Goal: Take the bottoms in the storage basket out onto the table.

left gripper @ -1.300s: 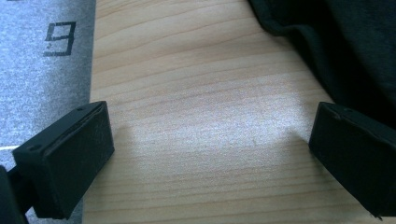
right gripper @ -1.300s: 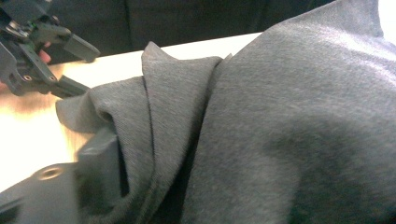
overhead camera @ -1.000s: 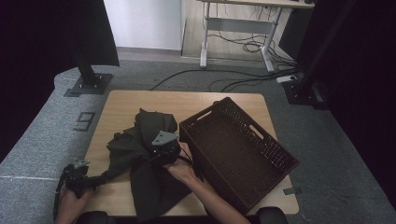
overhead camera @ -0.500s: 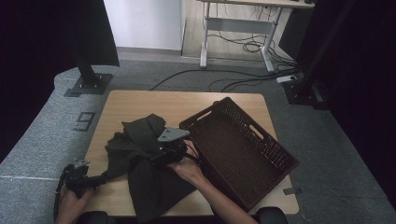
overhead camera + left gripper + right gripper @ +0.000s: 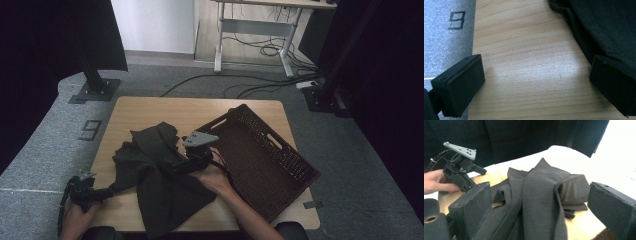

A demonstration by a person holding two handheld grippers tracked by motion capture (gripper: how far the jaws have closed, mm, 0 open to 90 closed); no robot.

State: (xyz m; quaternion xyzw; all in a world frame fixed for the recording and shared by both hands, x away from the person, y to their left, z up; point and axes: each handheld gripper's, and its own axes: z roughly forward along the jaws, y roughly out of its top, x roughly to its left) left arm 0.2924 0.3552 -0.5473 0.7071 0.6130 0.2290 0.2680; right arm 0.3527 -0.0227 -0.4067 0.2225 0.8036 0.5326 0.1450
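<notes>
Left gripper (image 5: pixel 102 191): at the tabletop's (image 5: pixel 150 112) near-left corner, held low; jaws spread wide over bare wood in the left gripper view, nothing between them; one jaw lies just against the edge of the dark cloth (image 5: pixel 604 27).

Dark cloth (image 5: pixel 155 175): crumpled heap on the left half of the tabletop, one flap hanging over the near edge, a fold peaked towards the centre.

Right gripper (image 5: pixel 186 161): over the middle of the cloth, between heap and basket, grey plate on top; jaws wide apart in the right gripper view, the bunched cloth (image 5: pixel 541 195) lying between them, not pinched.

Brown basket (image 5: pixel 295 155): slotted, rectangular, set askew on the right half of the tabletop, its near corner overhanging the edge.
</notes>
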